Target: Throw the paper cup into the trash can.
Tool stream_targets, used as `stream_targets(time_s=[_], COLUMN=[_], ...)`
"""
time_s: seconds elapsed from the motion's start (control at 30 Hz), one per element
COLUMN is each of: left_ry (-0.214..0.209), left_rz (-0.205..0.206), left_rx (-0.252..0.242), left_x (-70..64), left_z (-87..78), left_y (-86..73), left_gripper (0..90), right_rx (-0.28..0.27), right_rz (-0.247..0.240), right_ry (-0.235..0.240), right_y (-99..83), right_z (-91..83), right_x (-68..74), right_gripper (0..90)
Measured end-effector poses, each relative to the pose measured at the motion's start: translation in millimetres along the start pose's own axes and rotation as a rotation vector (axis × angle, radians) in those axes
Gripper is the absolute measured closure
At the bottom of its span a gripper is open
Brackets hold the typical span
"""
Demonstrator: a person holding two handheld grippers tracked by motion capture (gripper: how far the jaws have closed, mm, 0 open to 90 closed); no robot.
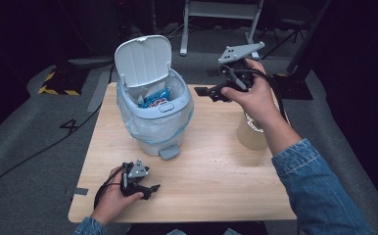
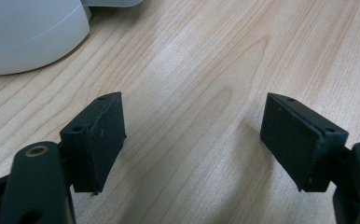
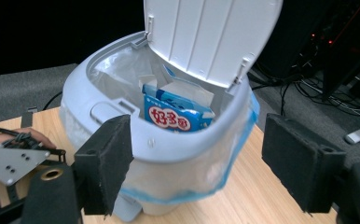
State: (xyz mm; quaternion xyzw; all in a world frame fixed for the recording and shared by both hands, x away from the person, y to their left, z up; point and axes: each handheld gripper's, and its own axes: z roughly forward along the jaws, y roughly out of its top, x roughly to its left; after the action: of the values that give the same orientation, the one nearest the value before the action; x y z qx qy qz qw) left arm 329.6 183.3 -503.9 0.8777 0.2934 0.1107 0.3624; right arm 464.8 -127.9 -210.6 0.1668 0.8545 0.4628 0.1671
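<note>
Pedal bin [image 1: 153, 117]: small, pale grey-blue plastic, upright on the wooden worktop [image 1: 216, 171] toward its far left. Hinged lid [image 1: 143, 59] raised, ribbed underside showing. Clear liner bag [image 3: 187, 179] with blue edge folded over the rim. Inside: blue-and-white snack packet [image 3: 176, 114] with red lettering, standing on edge. Foot pedal [image 1: 169, 152] at the near base.

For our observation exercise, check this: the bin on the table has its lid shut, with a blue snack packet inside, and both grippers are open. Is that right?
Not quite. The bin's lid stands open, as the high view shows. The blue snack packet is inside, and the left gripper and right gripper are both open.
</note>
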Motion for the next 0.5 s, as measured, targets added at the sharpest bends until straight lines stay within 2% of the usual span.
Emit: stream_targets(time_s=[0.17, 0.5], left_ry=[0.003, 0.028], left_rz=[-0.008, -0.036], left_rx=[0.001, 0.0], left_x=[0.2, 5.3], left_z=[-0.4, -6.2], left_y=[-0.4, -6.1], left_gripper=[22.4, 22.4], right_rx=[0.021, 0.024], right_rz=[0.005, 0.077], right_ry=[-0.043, -0.075], right_y=[-17.4, -49.4], right_z=[-26.0, -59.2], right_x=[-4.2, -13.7], right_gripper=[24.5, 24.3])
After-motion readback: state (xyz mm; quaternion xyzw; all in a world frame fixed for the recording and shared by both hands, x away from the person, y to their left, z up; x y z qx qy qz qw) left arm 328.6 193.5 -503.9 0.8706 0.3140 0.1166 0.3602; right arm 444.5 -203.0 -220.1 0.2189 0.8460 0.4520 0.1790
